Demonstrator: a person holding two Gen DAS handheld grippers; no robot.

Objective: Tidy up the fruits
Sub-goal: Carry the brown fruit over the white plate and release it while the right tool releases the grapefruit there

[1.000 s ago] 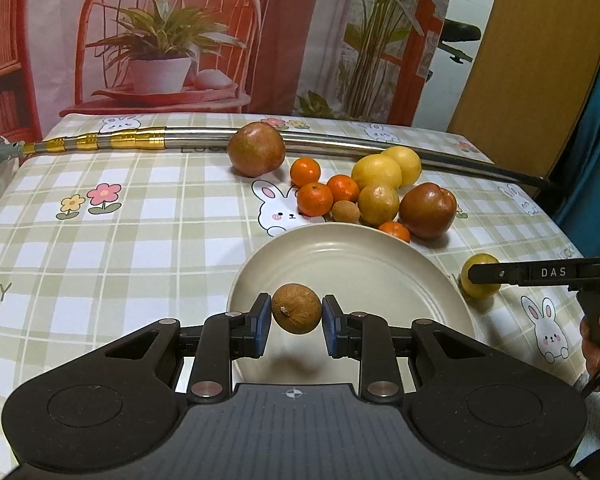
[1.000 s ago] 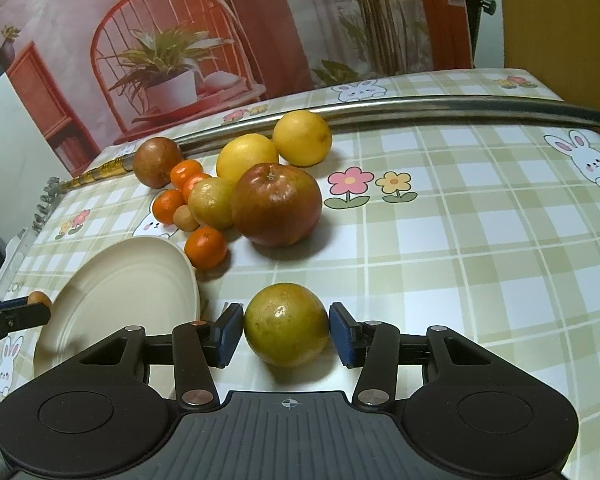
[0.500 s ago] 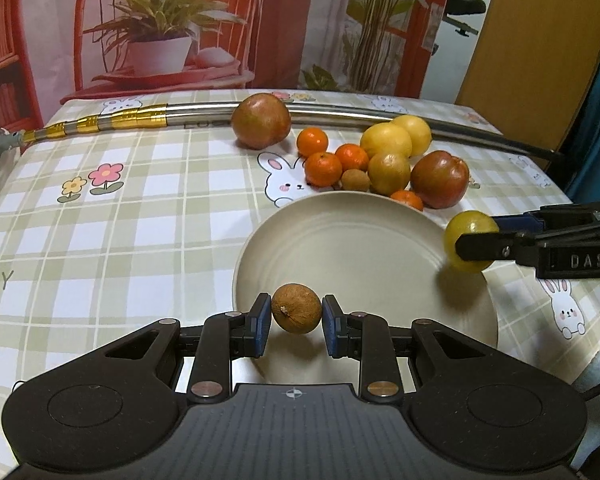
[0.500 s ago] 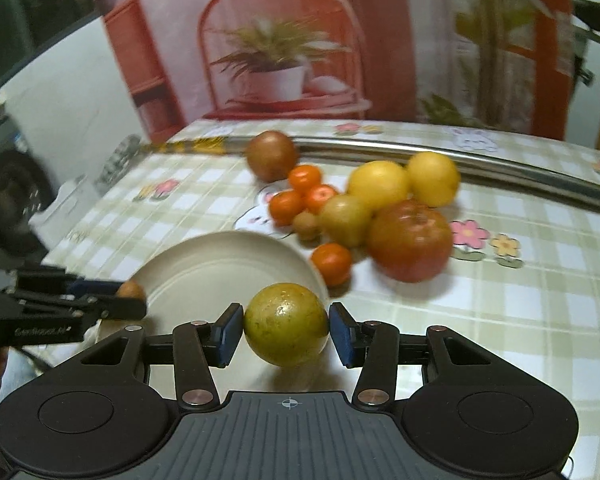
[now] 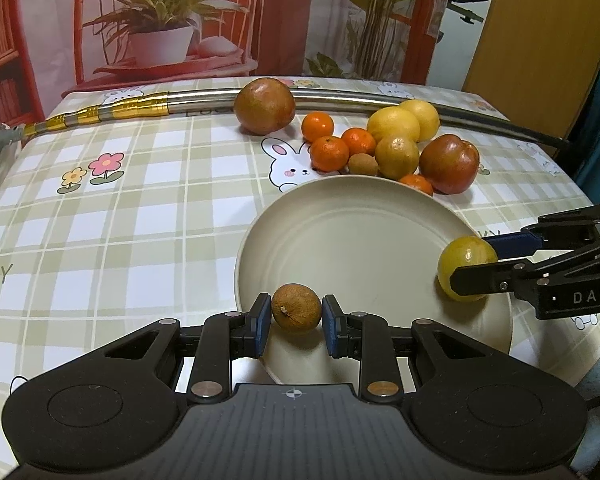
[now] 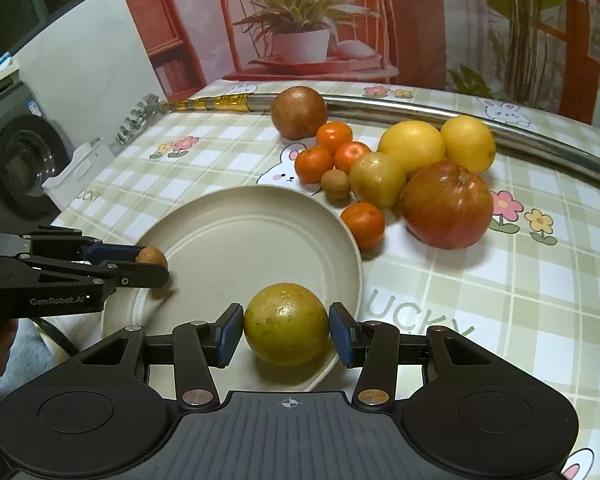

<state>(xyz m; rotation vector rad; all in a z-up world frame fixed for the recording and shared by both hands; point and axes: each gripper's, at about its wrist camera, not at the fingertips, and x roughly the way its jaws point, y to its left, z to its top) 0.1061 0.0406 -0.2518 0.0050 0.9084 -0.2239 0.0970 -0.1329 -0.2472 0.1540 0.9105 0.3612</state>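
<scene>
left gripper point(image 5: 296, 326): clenched on a small brown round fruit point(image 5: 296, 308), pads touching both its sides; it hangs over the plate's rim at about 7 o'clock in the left wrist view
right gripper point(image 6: 287, 334): grasping a yellow-green fruit point(image 6: 286, 324) between its blue pads; the fruit sits over the plate's near edge at 5 o'clock in the right wrist view; whether it touches the plate, cannot tell
plate point(image 5: 360, 236): beige, round, bare inside; on the checked tablecloth point(image 5: 120, 216) between the two grippers
fruit pile: on the cloth just beyond the plate, at 12 to 1 o'clock from it; a big red apple point(image 6: 447, 205) at the right end; two yellow citrus point(image 6: 412, 148) behind it; a green-yellow fruit point(image 6: 377, 179); four small oranges point(image 6: 314, 164), one point(image 6: 363, 224) just beside the plate rim; a small brown fruit point(image 6: 335, 184) among them
brown-red round fruit point(image 5: 265, 106): at 11 o'clock of the pile, touching the metal pole point(image 5: 204, 98)
metal pole: lies across the far side of the table, gold bands at its left end
</scene>
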